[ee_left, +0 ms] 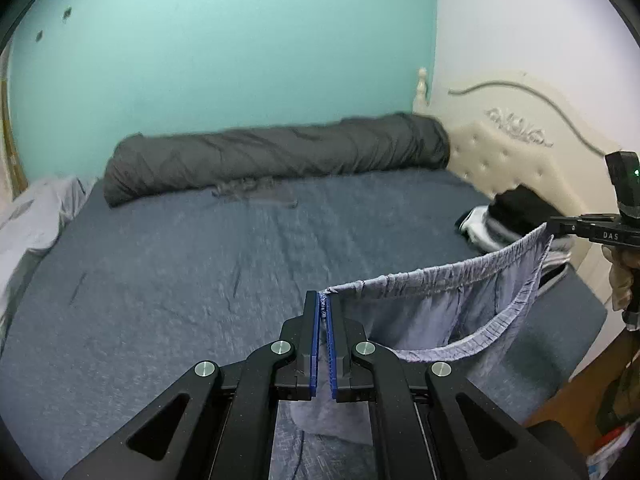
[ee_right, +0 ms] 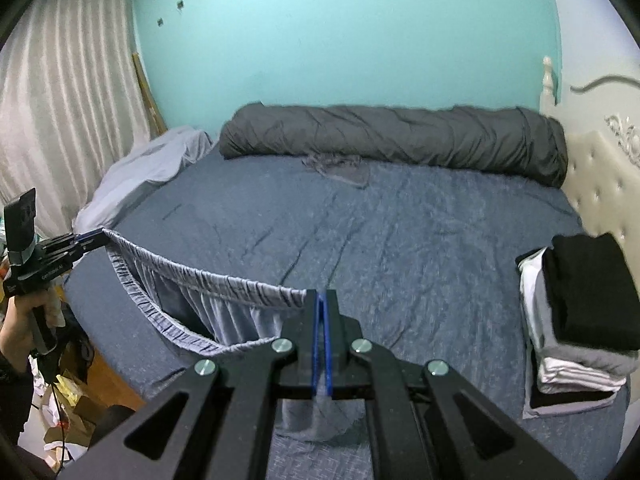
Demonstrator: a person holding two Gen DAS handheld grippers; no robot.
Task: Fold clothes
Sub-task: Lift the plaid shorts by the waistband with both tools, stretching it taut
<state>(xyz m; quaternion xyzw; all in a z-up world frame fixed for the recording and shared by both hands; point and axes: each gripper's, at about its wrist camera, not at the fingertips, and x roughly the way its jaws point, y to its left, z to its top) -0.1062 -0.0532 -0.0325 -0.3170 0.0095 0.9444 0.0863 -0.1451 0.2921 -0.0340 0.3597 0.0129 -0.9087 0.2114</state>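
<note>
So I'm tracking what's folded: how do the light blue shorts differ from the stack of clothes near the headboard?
The light blue shorts hang unfolded in the air, while the stack of clothes lies folded on the bed. The shorts are stretched by the waistband between the left gripper and right gripper; nothing holds the stack. The shorts are one pale garment; the stack mixes black, grey and white pieces. Both are clothing.

two black hand-held grippers with blue pads

the left gripper (ee_left: 323, 312) has matte black linkage arms with triangular cutouts, four round silver screws (ee_left: 281, 347) across the joints, and ribbed blue pads (ee_left: 316, 344) lining its fingers; seen from the other side it carries a small upright black box and pale lettering on its body. the right gripper (ee_right: 320, 312) is built the same, with white "das" lettering (ee_left: 610, 235) and a green light (ee_left: 636, 173). bare skin shows on the left hand (ee_right: 16, 322).
</note>
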